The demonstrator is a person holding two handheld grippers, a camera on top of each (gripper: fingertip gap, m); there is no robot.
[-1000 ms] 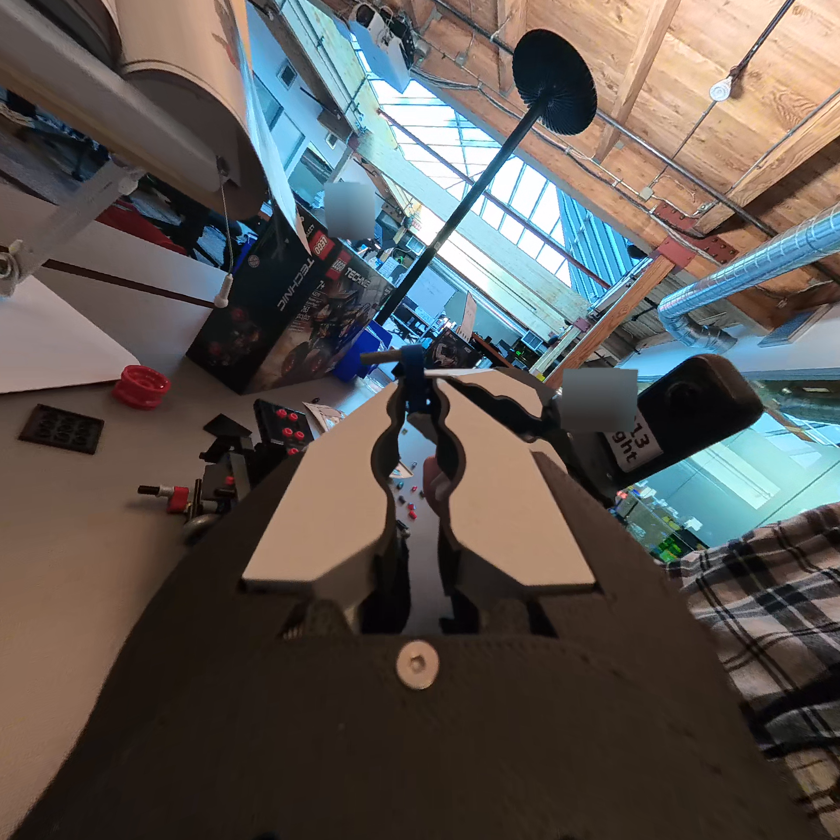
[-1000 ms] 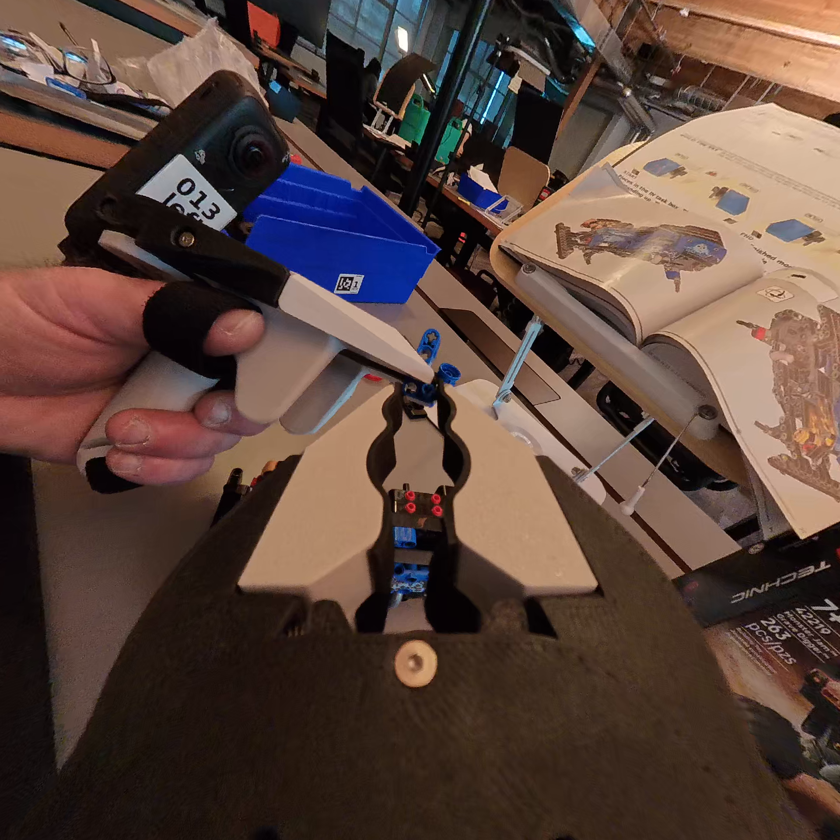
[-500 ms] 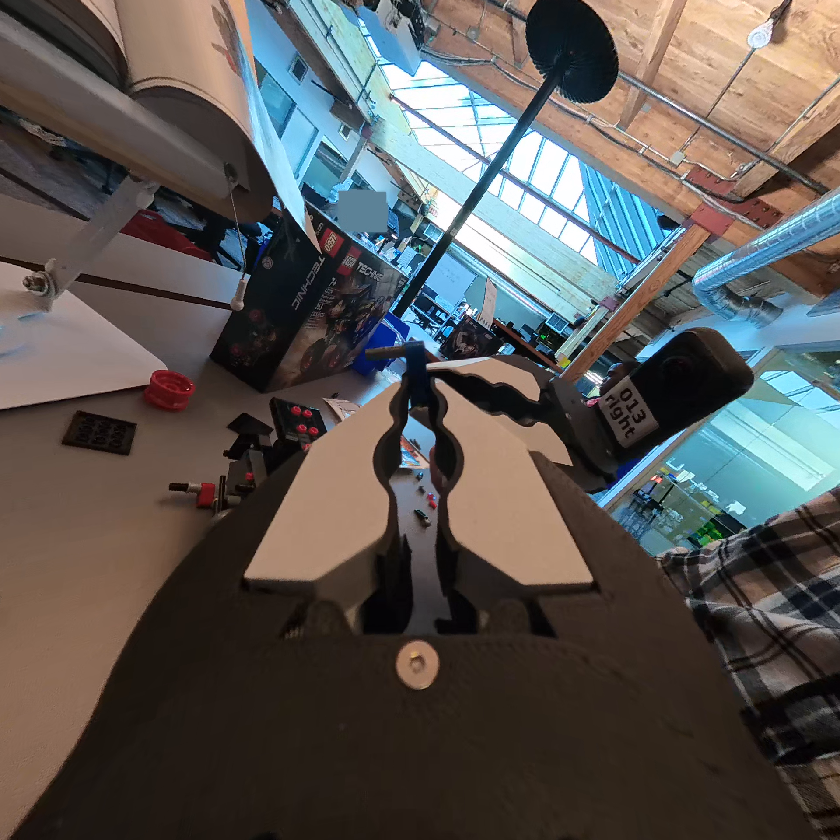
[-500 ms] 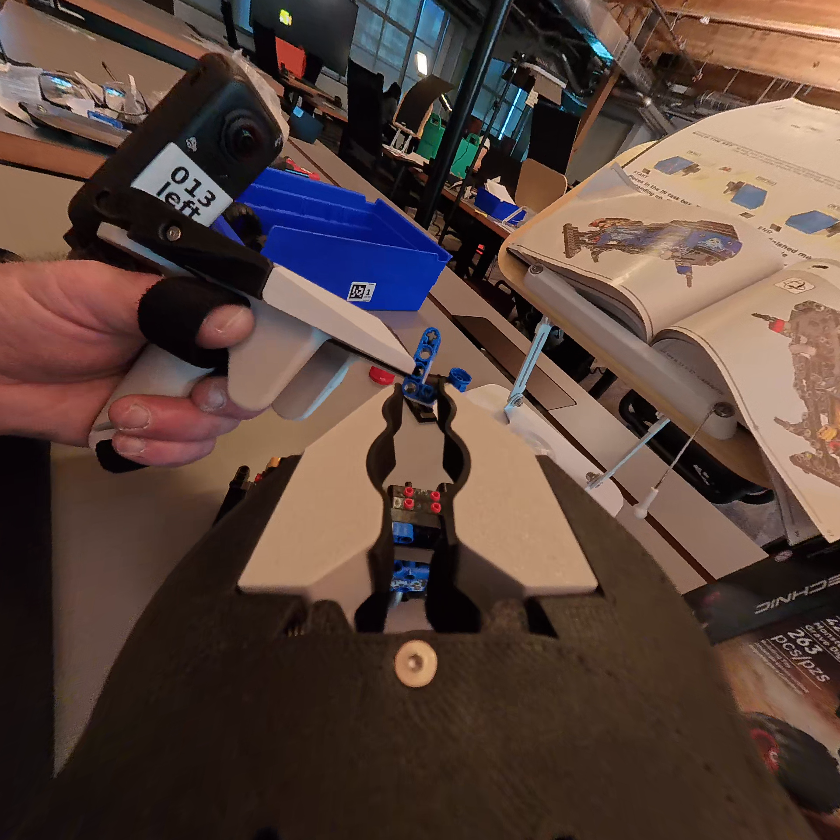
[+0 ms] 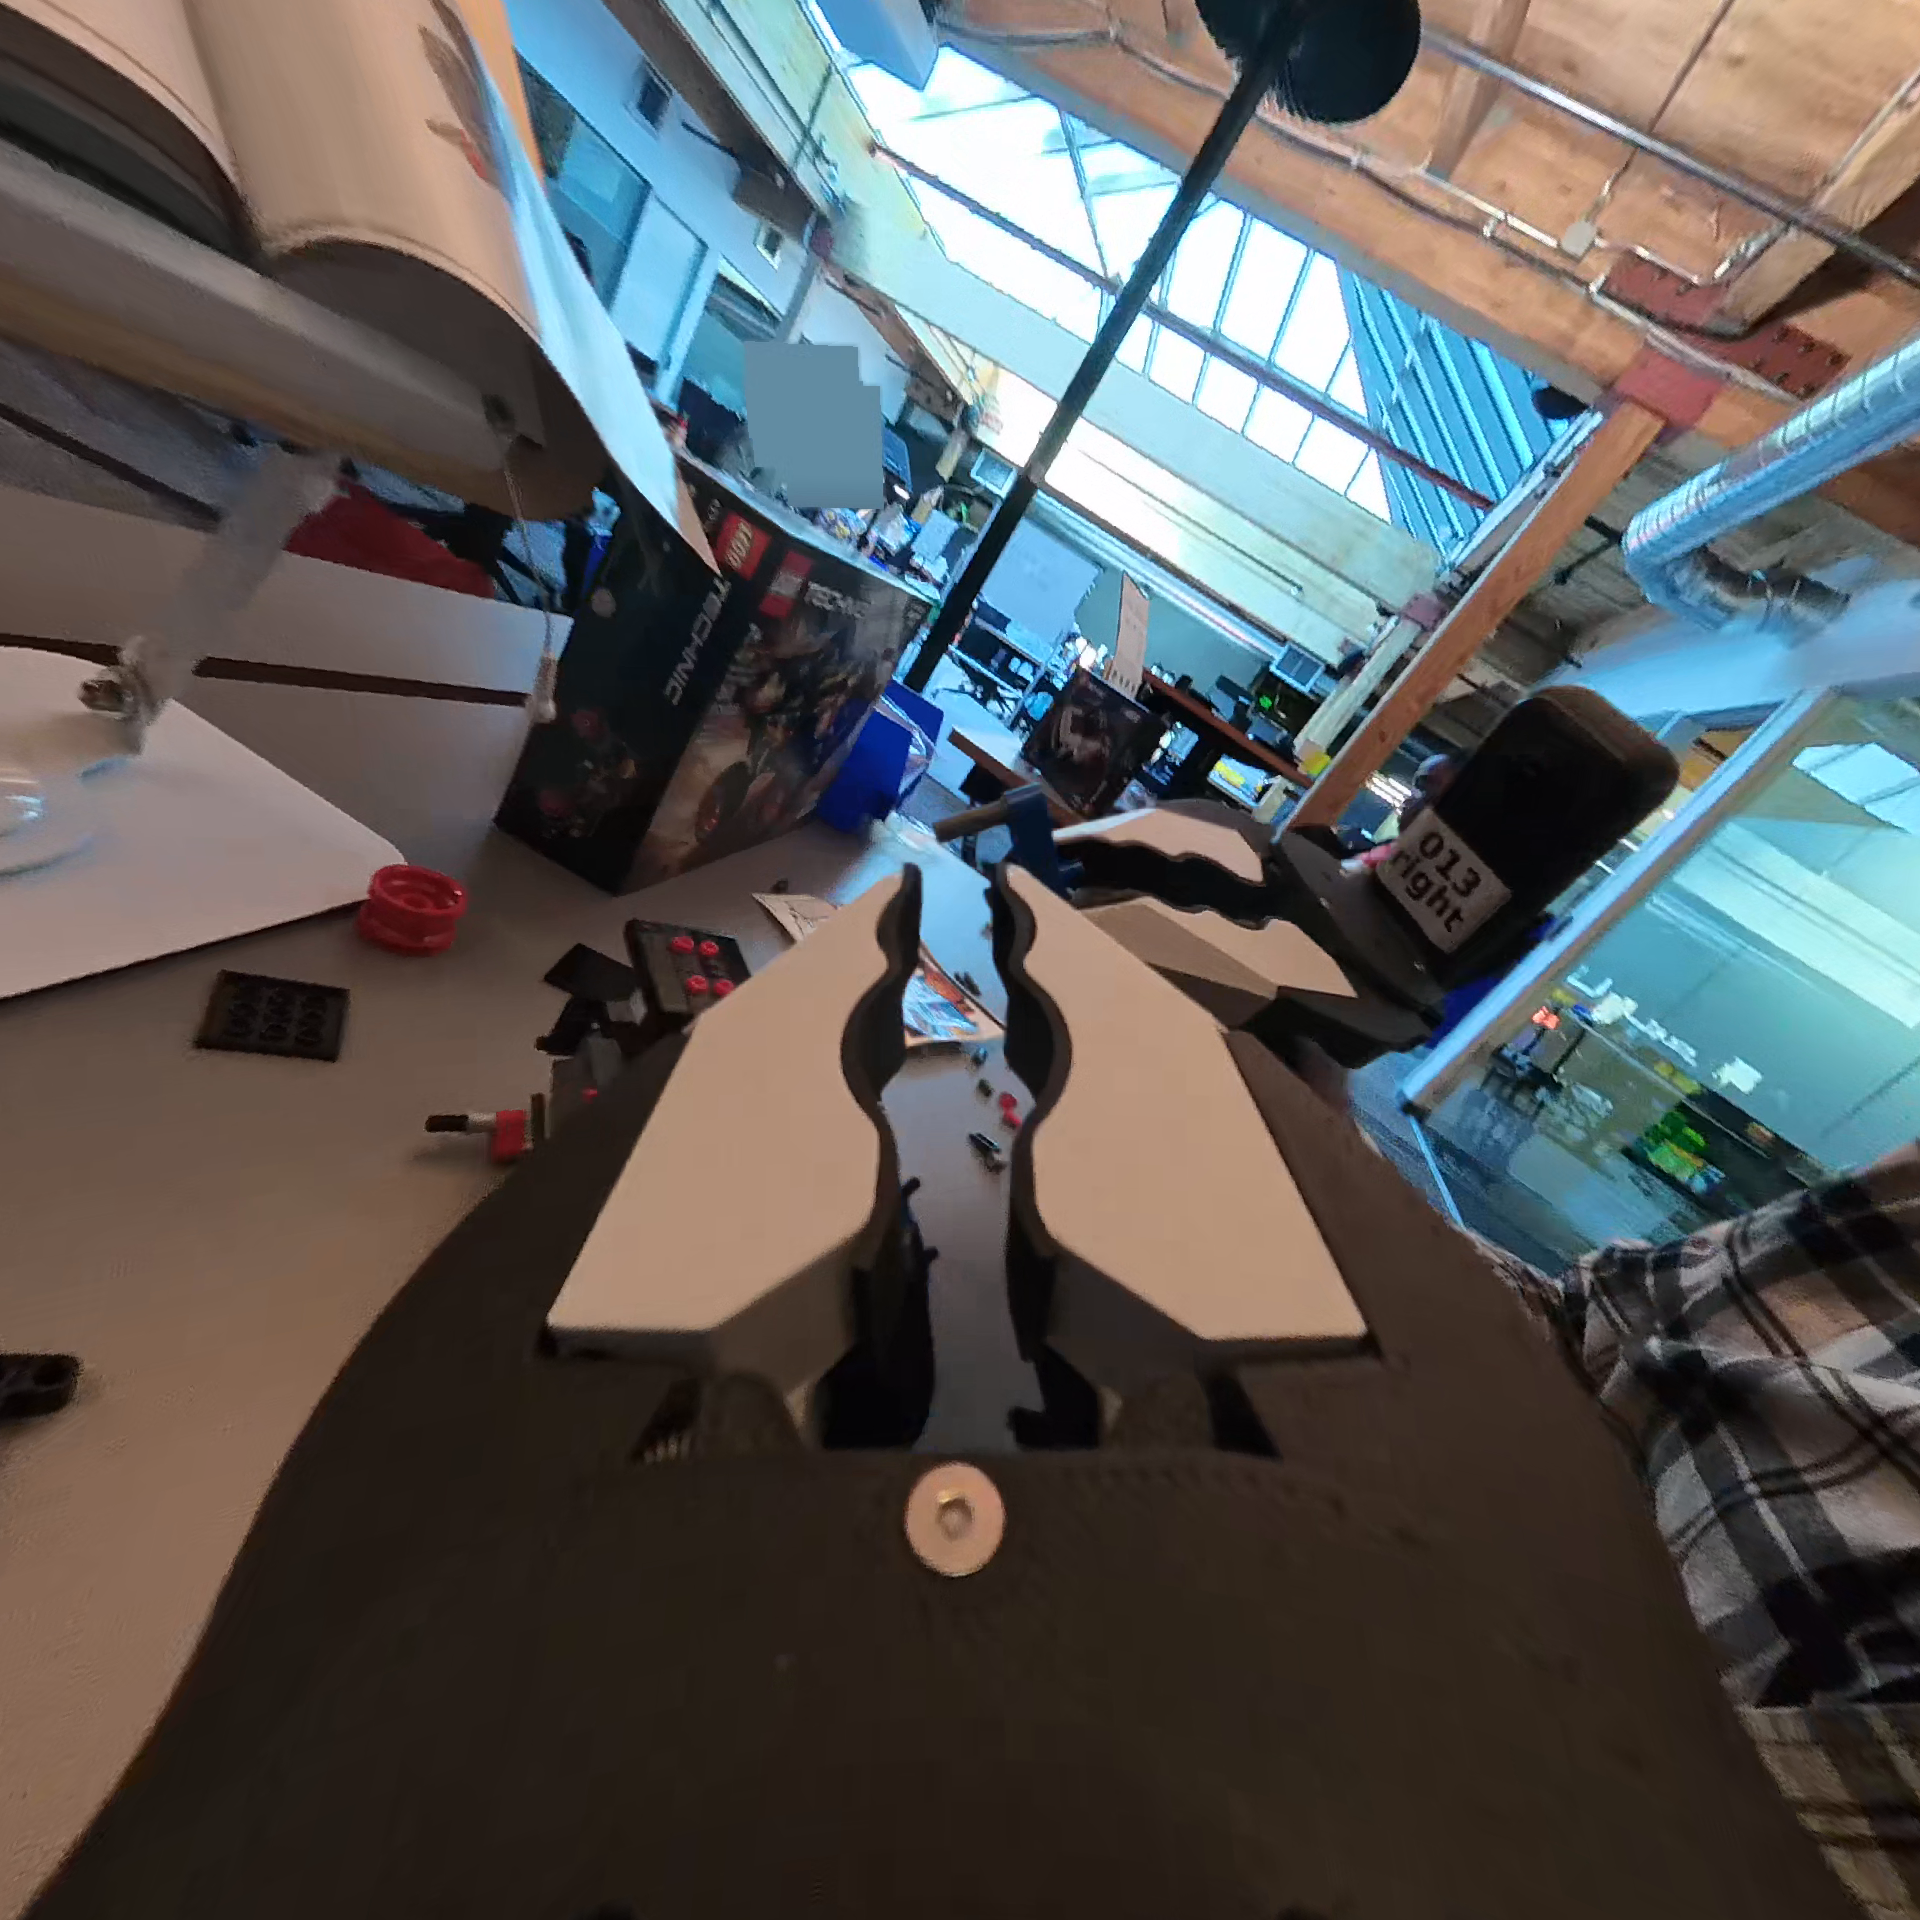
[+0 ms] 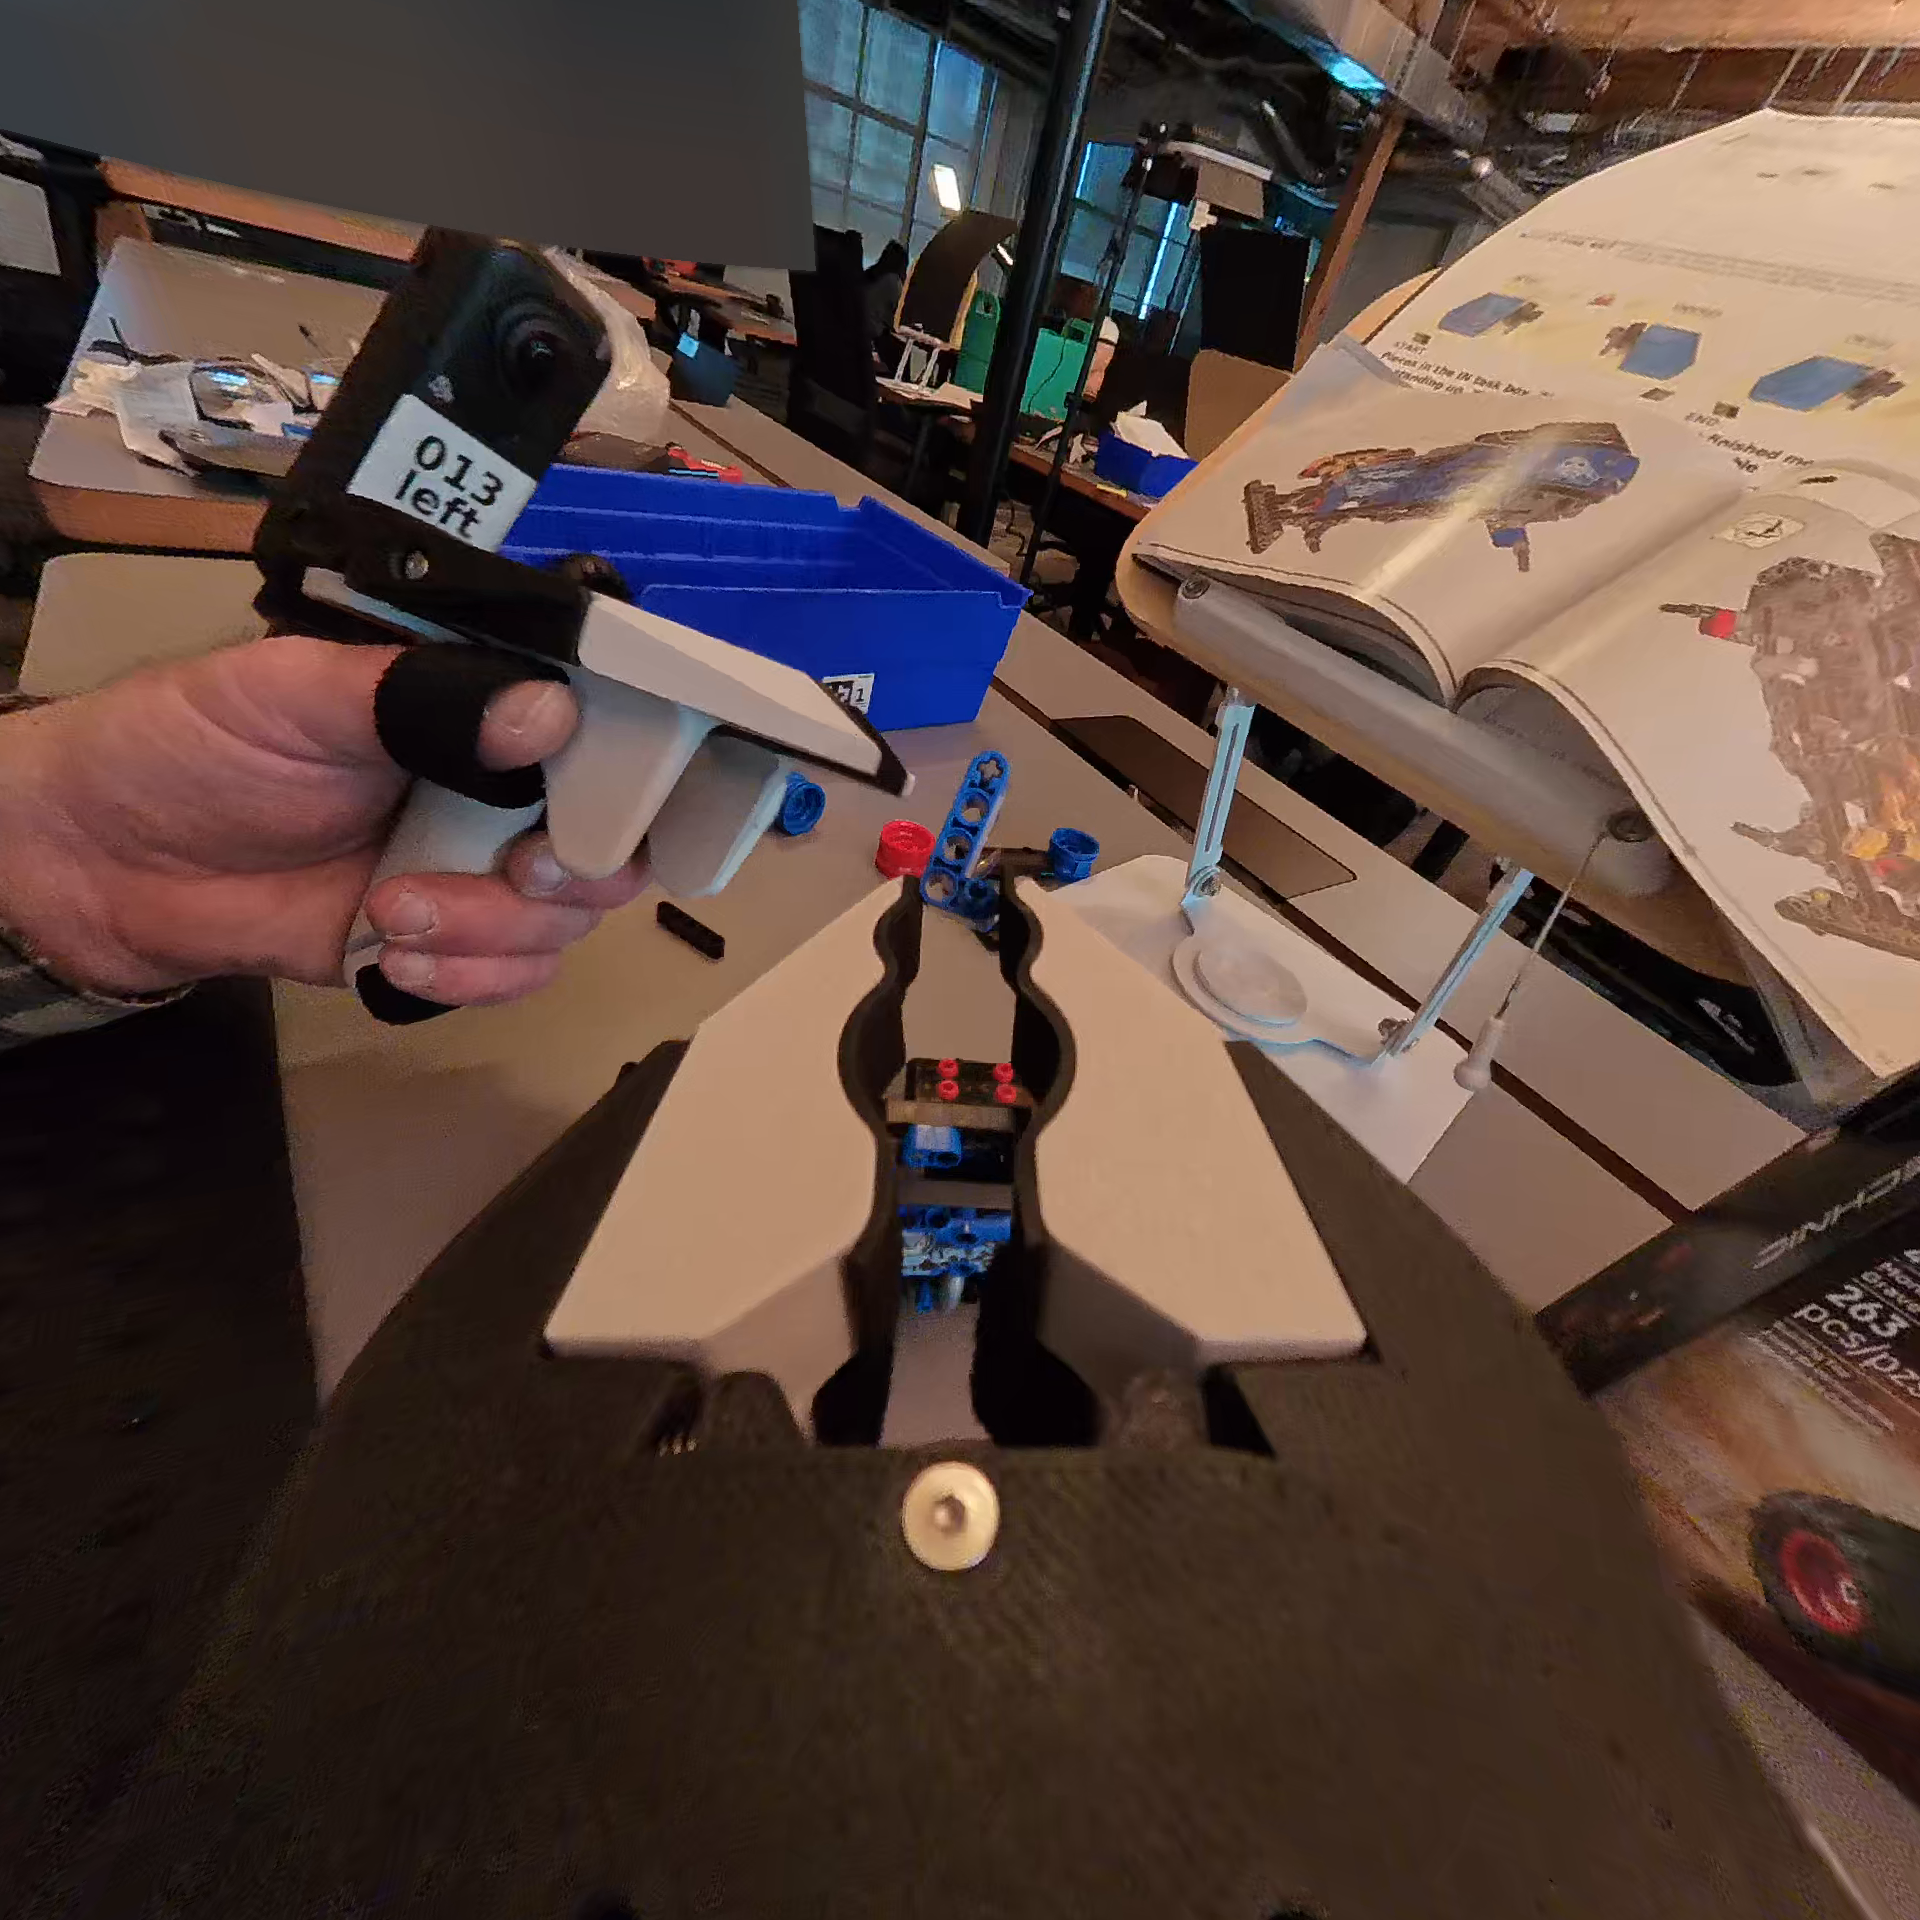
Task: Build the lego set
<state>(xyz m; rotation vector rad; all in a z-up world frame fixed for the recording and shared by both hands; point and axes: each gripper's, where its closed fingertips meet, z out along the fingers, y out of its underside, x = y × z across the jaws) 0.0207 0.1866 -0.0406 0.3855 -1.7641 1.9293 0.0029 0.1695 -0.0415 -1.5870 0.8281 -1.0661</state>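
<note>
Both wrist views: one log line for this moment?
left gripper: open, empty | right gripper: shut on blue beam | held above table

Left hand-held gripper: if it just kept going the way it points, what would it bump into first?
Probably the right hand-held gripper and the blue lego beam pinched in its tips, which sit just beyond the open left hand-held gripper, slightly to the right. Depth is unclear.

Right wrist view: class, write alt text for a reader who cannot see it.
The right tongs pinch a blue lego beam above a grey table. A hand holds the left tongs nearby, before a blue bin and an open instruction booklet.
</note>
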